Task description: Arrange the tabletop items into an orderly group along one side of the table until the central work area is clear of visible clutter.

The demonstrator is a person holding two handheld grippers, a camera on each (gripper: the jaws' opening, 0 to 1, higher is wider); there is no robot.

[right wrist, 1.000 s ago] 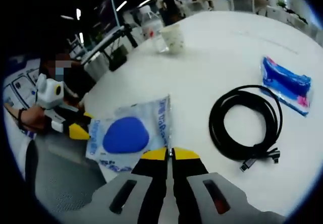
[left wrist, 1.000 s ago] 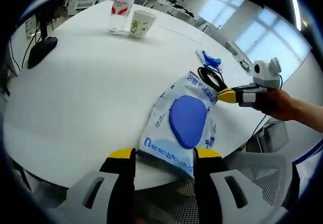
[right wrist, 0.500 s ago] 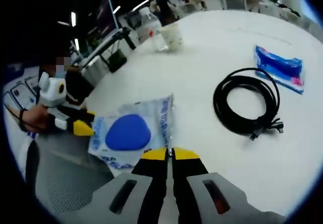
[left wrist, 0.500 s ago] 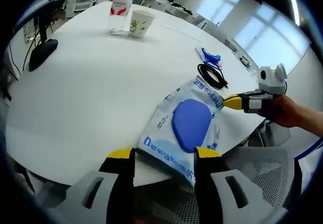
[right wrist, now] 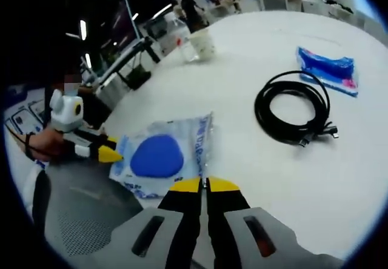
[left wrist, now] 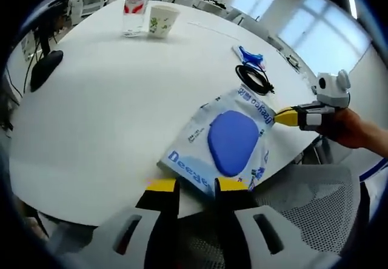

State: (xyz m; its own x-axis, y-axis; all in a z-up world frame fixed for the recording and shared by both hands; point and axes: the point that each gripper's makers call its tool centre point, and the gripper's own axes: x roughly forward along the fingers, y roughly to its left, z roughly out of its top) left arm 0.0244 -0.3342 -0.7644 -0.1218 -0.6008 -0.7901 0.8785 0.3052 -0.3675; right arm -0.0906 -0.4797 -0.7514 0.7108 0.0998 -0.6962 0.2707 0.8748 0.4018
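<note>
- White round table (left wrist: 109, 111) in an open office carries everything; the plastic pouch (left wrist: 227, 142) with the blue pad inside is the landmark, lying at the near edge and overhanging it slightly.
- Left gripper (left wrist: 197, 186) sits at the pouch's near corner, jaws drawn close on that edge, apparently pinching it.
- Right gripper (right wrist: 204, 185) has its jaws pressed together on the pouch's opposite corner; both ends look held, the long axis running between them.
- Beyond the pouch: one coiled black cable (right wrist: 295, 112), then one blue packet (right wrist: 327, 69).
- Far across from the pouch: one bottle (left wrist: 134, 8), one paper cup (left wrist: 160, 20), touching or nearly so.
</note>
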